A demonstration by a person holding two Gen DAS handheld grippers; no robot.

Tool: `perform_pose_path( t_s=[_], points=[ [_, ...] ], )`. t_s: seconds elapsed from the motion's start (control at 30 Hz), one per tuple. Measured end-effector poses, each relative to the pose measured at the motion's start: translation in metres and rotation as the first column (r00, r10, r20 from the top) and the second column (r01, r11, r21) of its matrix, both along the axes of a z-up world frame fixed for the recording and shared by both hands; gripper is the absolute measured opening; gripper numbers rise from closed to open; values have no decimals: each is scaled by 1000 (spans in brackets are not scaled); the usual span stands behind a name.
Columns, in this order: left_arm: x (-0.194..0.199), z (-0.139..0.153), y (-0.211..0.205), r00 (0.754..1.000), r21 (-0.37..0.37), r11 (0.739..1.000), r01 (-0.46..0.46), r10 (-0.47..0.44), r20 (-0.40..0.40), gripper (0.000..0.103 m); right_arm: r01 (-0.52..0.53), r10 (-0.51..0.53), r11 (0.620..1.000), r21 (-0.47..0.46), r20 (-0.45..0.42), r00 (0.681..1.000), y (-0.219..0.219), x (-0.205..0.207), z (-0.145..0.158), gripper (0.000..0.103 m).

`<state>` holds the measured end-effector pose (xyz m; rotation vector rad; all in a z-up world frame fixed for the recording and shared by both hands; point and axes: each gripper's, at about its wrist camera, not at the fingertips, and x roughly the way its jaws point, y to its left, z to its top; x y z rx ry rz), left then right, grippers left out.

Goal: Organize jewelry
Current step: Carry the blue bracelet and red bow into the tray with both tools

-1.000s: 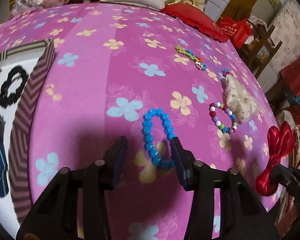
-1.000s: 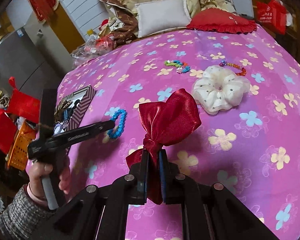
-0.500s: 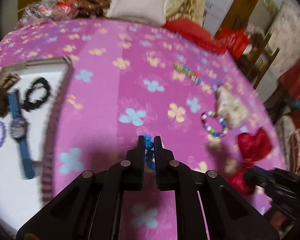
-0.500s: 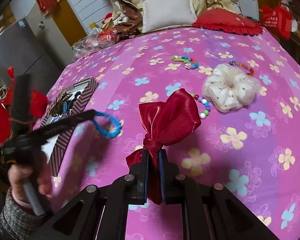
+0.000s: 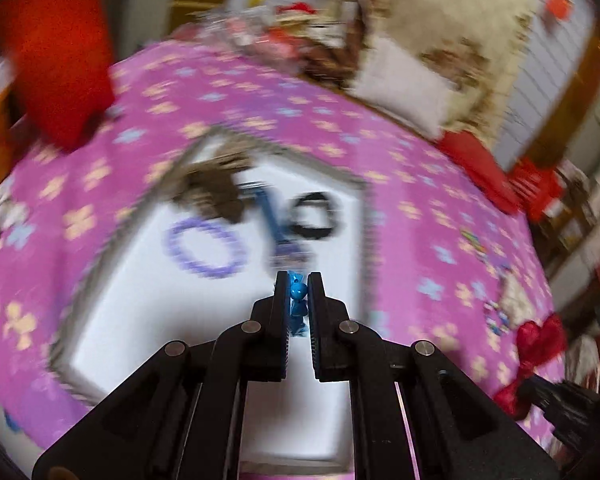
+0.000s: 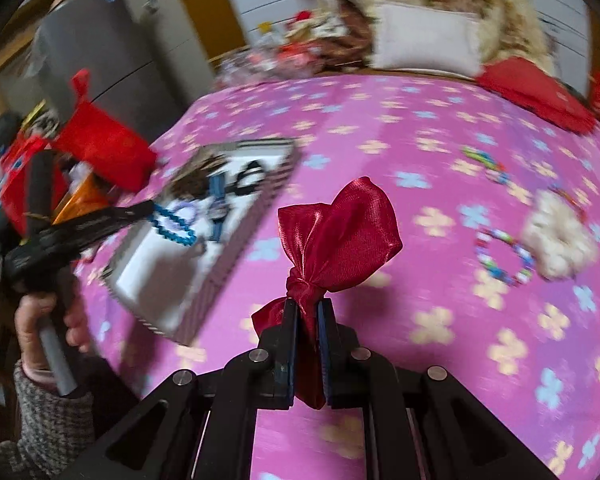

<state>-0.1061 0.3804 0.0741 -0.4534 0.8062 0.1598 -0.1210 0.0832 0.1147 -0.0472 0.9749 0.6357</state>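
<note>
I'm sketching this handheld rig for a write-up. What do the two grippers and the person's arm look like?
Both grippers, left and right, are matte black plastic frames with cut-out openings and silver round rivets at the pivots, ending in two flat parallel fingers with blue inner pads. The left gripper has a grey cylindrical handle. The sleeve is grey-and-white tweed knit with a pink cuff beneath.

The red bow [image 6: 340, 236] is glossy satin cloth; the blue bracelet [image 5: 298, 300] has shiny plastic beads (smooth-looking).

left hand-held gripper [image 5: 298, 294]: jaws closed on blue bead bracelet [image 5: 297, 300], lifted off bed, now over box [image 5: 220, 360]
red bow [image 6: 340, 232]: carried toward box
</note>
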Motion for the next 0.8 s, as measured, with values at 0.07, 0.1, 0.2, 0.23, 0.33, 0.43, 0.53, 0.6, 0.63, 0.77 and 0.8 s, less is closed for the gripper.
perform_pose_path(
  t_s=[0.07, 0.1, 0.2, 0.23, 0.33, 0.43, 0.53, 0.6, 0.63, 0.77, 0.8],
  points=[
    [-3, -12, 17, 998, 4, 999, -49, 50, -30, 7, -57, 57, 998, -3, 1, 998, 29, -1, 2, 9],
    [-4, -20, 27, 994, 21, 996, -90, 92, -55, 7, -87, 87, 996, -1, -2, 996, 45, -1, 2, 9],
    [-5, -39, 47, 980, 29, 986, -162, 165, -116, 7, -163, 163, 987, -2, -16, 986, 91, 0, -3, 9],
    [-6, -44, 56, 975, 5, 983, -185, 184, -129, 7, -180, 180, 984, -7, -24, 983, 105, 2, -7, 9],
    [-9, -47, 71, 965, -4, 973, -232, 230, -126, 7, -215, 213, 976, -20, -78, 974, 143, 12, -28, 9],
    [-12, -46, 79, 961, -9, 967, -254, 251, -118, 7, -230, 223, 972, -41, -126, 967, 171, 20, -53, 9],
    [-15, -43, 83, 964, -38, 967, -253, 248, -99, 7, -232, 220, 971, -52, -167, 961, 188, 30, -71, 9],
    [-15, -41, 85, 966, -51, 967, -248, 243, -87, 8, -232, 218, 972, -50, -194, 956, 196, 35, -80, 9],
    [-14, -40, 85, 967, -52, 968, -247, 242, -85, 10, -233, 217, 971, -56, -200, 955, 199, 36, -82, 9],
    [-14, -35, 87, 970, -82, 967, -239, 235, -60, 37, -236, 218, 968, -86, -176, 960, 200, 35, -82, 21],
    [-15, -34, 87, 971, -93, 967, -239, 235, -48, 41, -234, 218, 968, -88, -165, 962, 197, 33, -80, 33]
  ],
)
